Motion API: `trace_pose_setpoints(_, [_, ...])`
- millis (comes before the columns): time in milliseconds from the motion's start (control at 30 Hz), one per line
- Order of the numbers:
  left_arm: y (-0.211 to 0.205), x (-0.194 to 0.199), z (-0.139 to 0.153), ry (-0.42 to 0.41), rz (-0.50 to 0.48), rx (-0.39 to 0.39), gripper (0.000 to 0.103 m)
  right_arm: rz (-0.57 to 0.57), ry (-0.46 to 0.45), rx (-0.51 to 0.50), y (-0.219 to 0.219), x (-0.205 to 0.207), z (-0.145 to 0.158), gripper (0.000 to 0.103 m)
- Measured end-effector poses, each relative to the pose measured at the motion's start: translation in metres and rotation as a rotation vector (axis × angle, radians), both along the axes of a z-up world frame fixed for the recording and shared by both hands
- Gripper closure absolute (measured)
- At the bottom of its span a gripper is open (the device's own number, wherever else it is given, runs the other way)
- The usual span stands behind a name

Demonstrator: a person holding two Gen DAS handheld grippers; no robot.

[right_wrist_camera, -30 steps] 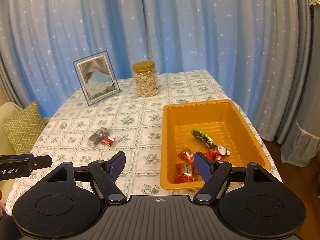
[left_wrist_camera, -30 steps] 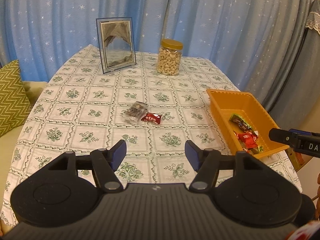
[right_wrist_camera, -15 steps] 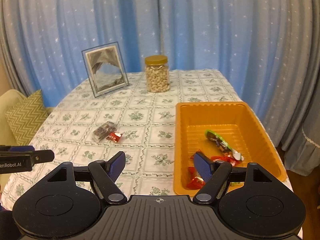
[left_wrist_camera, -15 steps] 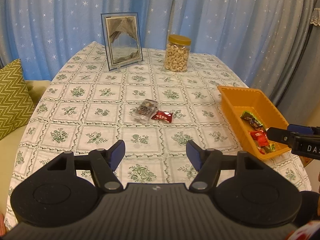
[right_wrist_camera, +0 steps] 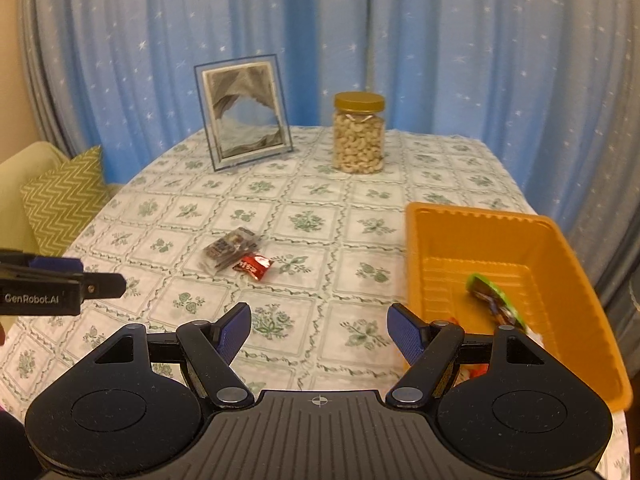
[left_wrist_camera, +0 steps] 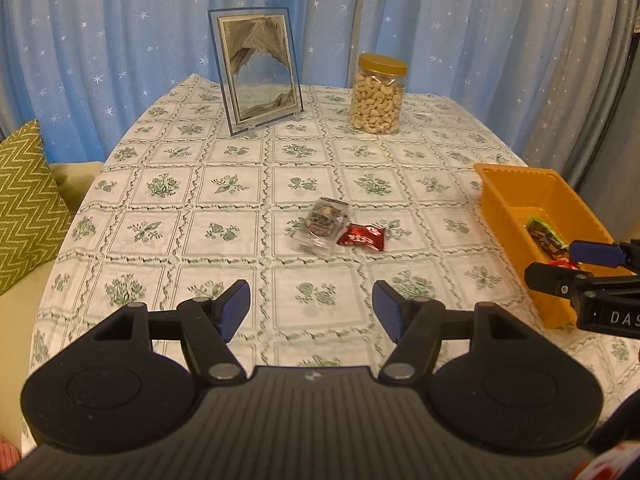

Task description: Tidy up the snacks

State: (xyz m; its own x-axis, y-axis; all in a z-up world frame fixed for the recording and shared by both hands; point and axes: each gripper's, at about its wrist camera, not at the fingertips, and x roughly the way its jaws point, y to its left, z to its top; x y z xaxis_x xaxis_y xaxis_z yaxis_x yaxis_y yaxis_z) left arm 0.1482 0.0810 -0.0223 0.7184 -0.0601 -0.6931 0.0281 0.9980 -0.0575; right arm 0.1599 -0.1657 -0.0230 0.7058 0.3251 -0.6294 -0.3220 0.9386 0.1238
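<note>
Two loose snacks, a clear packet [left_wrist_camera: 322,226] touching a red wrapper [left_wrist_camera: 361,237], lie mid-table [left_wrist_camera: 168,184], w/ more wrappers in the orange bin [right_wrist_camera: 560,264] at right, while left tongs [left_wrist_camera: 311,312] & right tongs [right_wrist_camera: 319,330] hang above, both gaping, nothing gripped.

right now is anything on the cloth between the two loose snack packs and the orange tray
Nothing visible. The clear pack and the red pack lie touching mid-table, and only bare tablecloth runs from them to the orange tray. The cashew jar and the picture frame stand farther back, off that path.
</note>
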Motion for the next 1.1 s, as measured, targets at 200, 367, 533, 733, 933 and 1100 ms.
trace_pose_setpoints(200, [0.009, 0.027, -0.013, 0.004, -0.017, 0.009, 0.039, 0.059, 0.001, -0.021, 0.019, 0.027, -0.016, 0.028])
trace_pose_setpoints(367, [0.014, 0.046, -0.024, 0.0, -0.038, 0.02, 0.039, 0.099, -0.001, -0.03, 0.033, 0.05, -0.03, 0.028])
trace_pose_setpoints(533, [0.02, 0.065, -0.036, -0.006, -0.05, 0.007, 0.039, 0.159, -0.007, -0.044, 0.048, 0.072, -0.048, 0.028])
trace_pose_setpoints(733, [0.026, 0.084, -0.053, -0.014, -0.043, 0.003, 0.039, 0.217, -0.023, -0.062, 0.067, 0.094, -0.066, 0.029])
trace_pose_setpoints(933, [0.031, 0.094, -0.066, -0.031, -0.027, -0.014, 0.039, 0.281, -0.036, -0.087, 0.084, 0.115, -0.084, 0.04])
trace_pose_setpoints(1100, [0.033, 0.099, -0.075, -0.024, -0.02, -0.032, 0.039, 0.339, -0.054, -0.104, 0.096, 0.128, -0.095, 0.041])
